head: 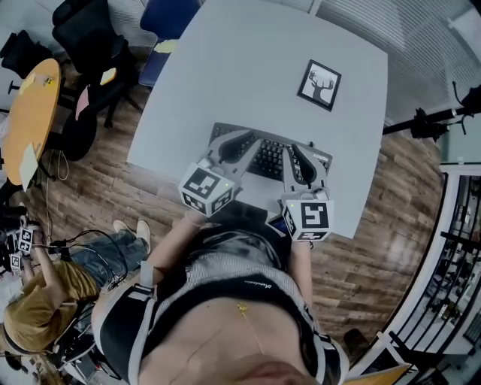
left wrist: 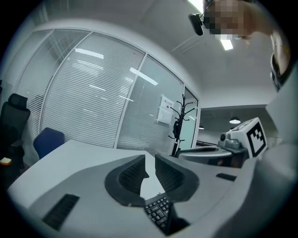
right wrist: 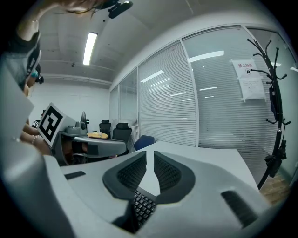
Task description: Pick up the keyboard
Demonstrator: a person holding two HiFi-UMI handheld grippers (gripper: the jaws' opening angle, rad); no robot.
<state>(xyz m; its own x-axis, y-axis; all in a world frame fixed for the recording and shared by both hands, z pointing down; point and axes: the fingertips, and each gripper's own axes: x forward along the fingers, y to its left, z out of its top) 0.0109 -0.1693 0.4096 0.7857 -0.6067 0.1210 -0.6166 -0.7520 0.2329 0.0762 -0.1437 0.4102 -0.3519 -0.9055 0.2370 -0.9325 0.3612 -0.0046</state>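
Observation:
A black keyboard (head: 269, 158) sits at the near edge of the pale grey table (head: 248, 68), one end in each gripper. My left gripper (head: 239, 144) is shut on its left end and my right gripper (head: 301, 154) on its right end. In the left gripper view, keys of the keyboard (left wrist: 158, 211) show deep between the jaws of the left gripper (left wrist: 150, 160), whose tips stand only a sliver apart. The right gripper view shows the same: the keyboard (right wrist: 142, 207) is wedged low in the right gripper (right wrist: 150, 158). I cannot tell whether it is off the table.
A framed deer picture (head: 319, 84) lies on the table beyond the keyboard. A blue chair (head: 169, 19), black chairs (head: 90, 37) and a round wooden table (head: 34, 113) stand to the left. Another person (head: 45, 293) sits at lower left. A coat rack (right wrist: 272, 93) stands by the glass wall.

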